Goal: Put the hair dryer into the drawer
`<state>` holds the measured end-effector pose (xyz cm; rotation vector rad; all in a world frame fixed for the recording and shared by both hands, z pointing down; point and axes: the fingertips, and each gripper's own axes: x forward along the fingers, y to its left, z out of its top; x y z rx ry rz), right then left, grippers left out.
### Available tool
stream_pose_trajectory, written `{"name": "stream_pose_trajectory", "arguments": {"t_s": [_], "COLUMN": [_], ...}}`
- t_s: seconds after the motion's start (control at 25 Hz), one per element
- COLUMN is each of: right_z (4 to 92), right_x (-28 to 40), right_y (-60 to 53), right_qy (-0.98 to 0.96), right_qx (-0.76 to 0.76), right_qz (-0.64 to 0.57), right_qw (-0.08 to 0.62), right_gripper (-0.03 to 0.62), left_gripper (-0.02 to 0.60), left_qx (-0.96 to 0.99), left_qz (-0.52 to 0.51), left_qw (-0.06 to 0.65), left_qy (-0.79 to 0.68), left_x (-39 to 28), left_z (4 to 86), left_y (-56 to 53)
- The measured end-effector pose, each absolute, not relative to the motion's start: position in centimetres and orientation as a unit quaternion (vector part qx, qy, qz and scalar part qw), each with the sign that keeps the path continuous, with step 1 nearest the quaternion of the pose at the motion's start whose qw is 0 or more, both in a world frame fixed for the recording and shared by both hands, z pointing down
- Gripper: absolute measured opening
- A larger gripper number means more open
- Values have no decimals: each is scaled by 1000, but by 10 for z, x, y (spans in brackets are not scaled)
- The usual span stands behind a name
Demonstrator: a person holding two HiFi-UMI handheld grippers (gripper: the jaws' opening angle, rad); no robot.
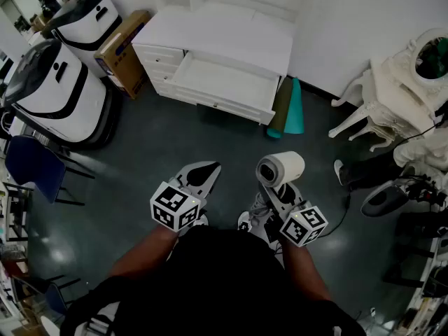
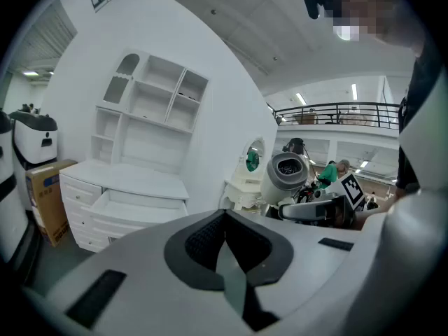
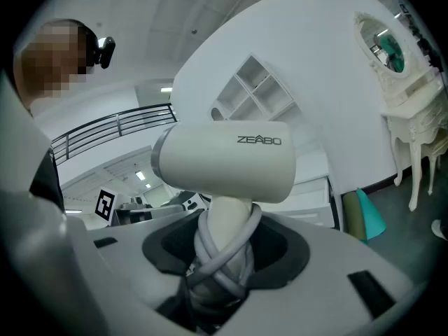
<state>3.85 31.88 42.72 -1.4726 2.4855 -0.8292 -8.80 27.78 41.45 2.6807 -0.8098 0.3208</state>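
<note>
Carrying stage. My right gripper (image 3: 224,261) has its jaws spread wide and clamped on the handle of the hair dryer (image 3: 224,161), where the grey cord (image 3: 222,254) is wound round; the barrel stands up above the jaws and lies roughly level. My left gripper (image 2: 225,254) is closed on nothing, its dark pads meeting at the tips, and hangs beside the right one. The drawer (image 1: 224,75) of the white dresser (image 1: 224,33) is already pulled out and looks bare inside, but it is well apart from me across the dark floor. I judge the next move to be a walk forward, then raising the dryer over the drawer's front wall, lowering it in and only then releasing. Rolled mats (image 1: 292,107) lean just beside the dresser's right end, a cardboard box (image 1: 122,51) and white machines (image 1: 59,93) stand to its left, and an ornate vanity (image 1: 399,82) stands at far right; none blocks the straight line.
</note>
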Motion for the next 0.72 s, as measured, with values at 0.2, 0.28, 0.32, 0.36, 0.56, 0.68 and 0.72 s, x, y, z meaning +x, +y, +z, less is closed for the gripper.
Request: {"name": "stream_pose_trajectory", "arguments": {"t_s": [0.2, 0.28, 0.32, 0.36, 0.56, 0.68, 0.72], "right_z": [429, 428, 428, 428, 430, 431, 430], "right_x": [39, 39, 40, 40, 42, 45, 45], "right_y": [316, 317, 317, 318, 318, 316, 316], "right_qy": [826, 827, 827, 827, 828, 827, 828], "right_qx": [-487, -486, -486, -485, -485, -484, -481], "right_qz": [-275, -274, -274, -273, -273, -277, -278], "right_qw": [71, 71, 71, 70, 68, 71, 74], "right_gripper": [206, 206, 206, 206, 206, 206, 206], "left_gripper": [9, 9, 9, 9, 9, 9, 9], "left_qx": [939, 940, 940, 940, 939, 939, 939], "left_qz": [113, 113, 113, 113, 113, 113, 114], "left_qw": [158, 157, 157, 157, 157, 158, 158], "left_qy": [-282, -282, -282, -283, -284, -285, -285], "left_x": [-86, -85, -85, -84, -82, -79, -78], "left_z": [416, 415, 415, 415, 416, 416, 417], "left_y": [277, 278, 279, 280, 280, 279, 278]}}
